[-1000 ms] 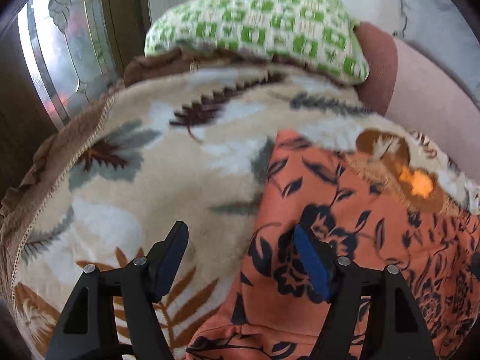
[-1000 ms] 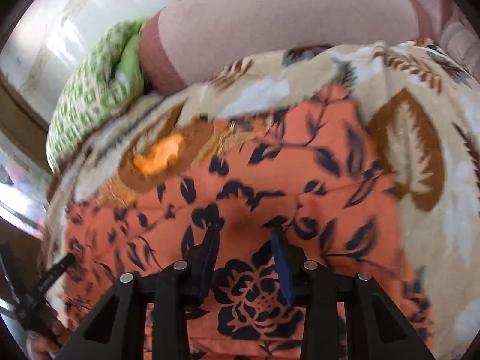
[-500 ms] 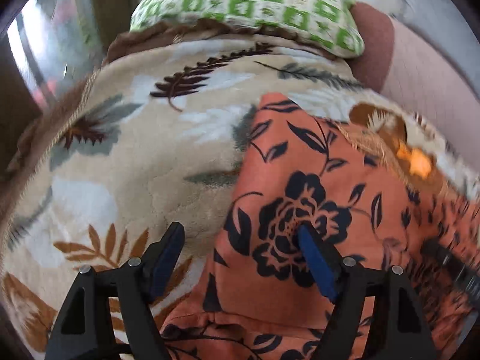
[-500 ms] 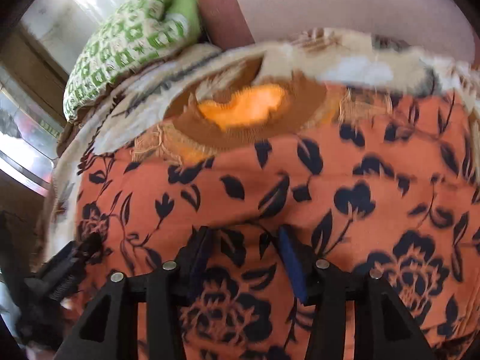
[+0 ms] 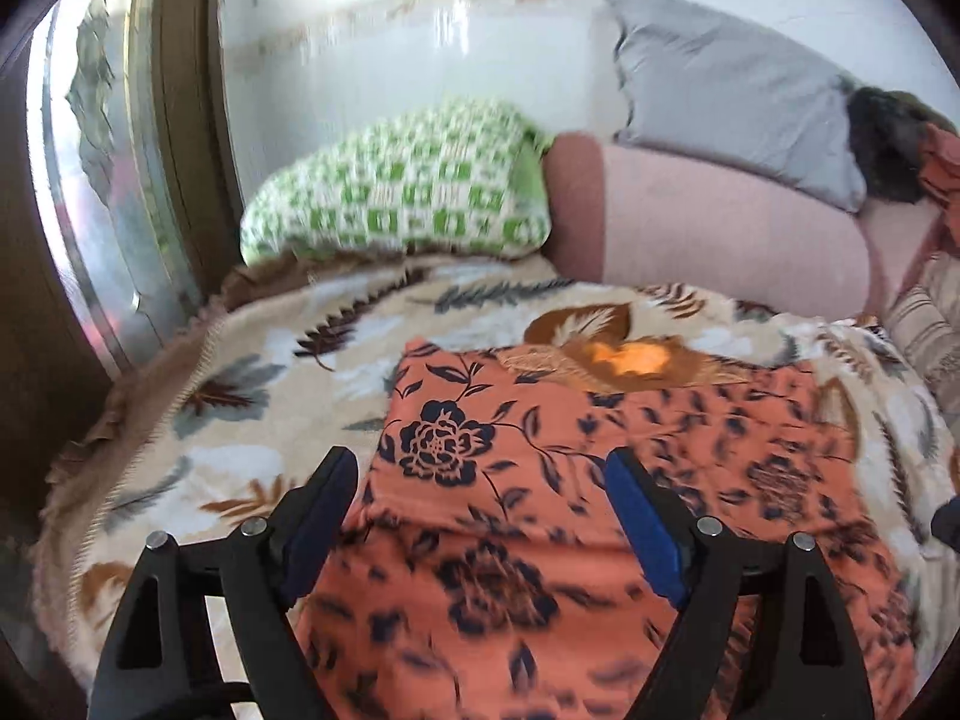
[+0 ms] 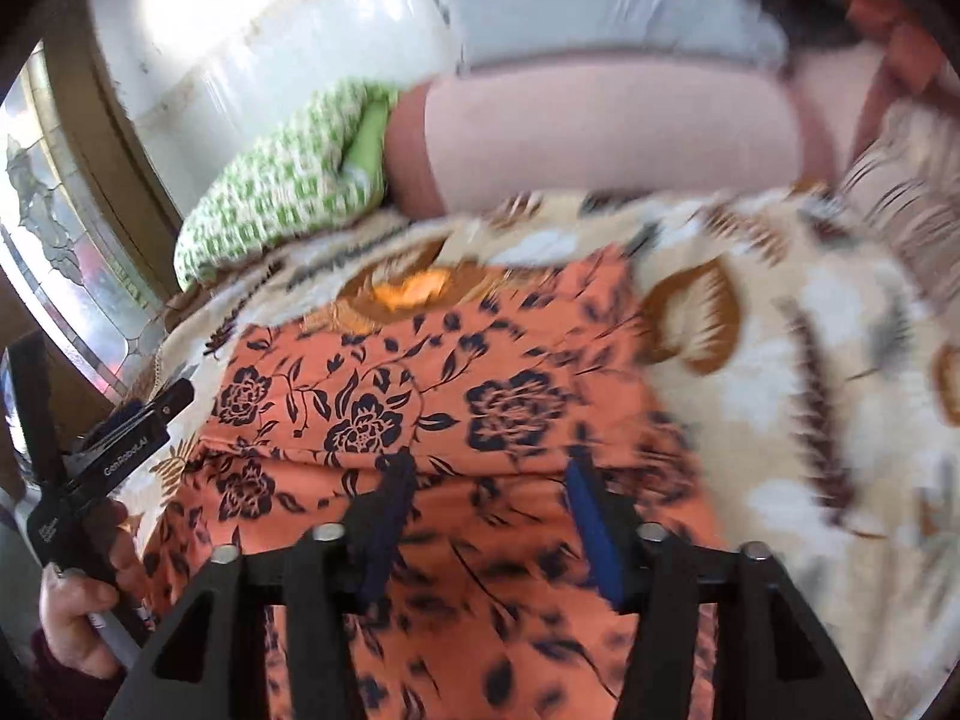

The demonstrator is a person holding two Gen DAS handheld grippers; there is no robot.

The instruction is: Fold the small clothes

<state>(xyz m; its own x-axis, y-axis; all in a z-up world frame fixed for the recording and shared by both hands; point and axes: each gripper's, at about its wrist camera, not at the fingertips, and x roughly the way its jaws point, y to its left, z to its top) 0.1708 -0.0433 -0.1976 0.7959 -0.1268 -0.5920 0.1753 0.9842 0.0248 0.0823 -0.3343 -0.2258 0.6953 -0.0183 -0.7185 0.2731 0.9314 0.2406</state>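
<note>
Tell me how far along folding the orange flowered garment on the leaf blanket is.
Done: the orange black-flowered garment lies on the cream leaf-print blanket, one fold crease showing. In hand: nothing; left gripper and right gripper are opening, empty. Left: probably further folds.

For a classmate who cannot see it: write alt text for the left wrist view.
An orange floral garment lies on a leaf-print blanket; the left gripper, jaws opening and empty, hangs above it. A green checked pillow lies behind.
</note>
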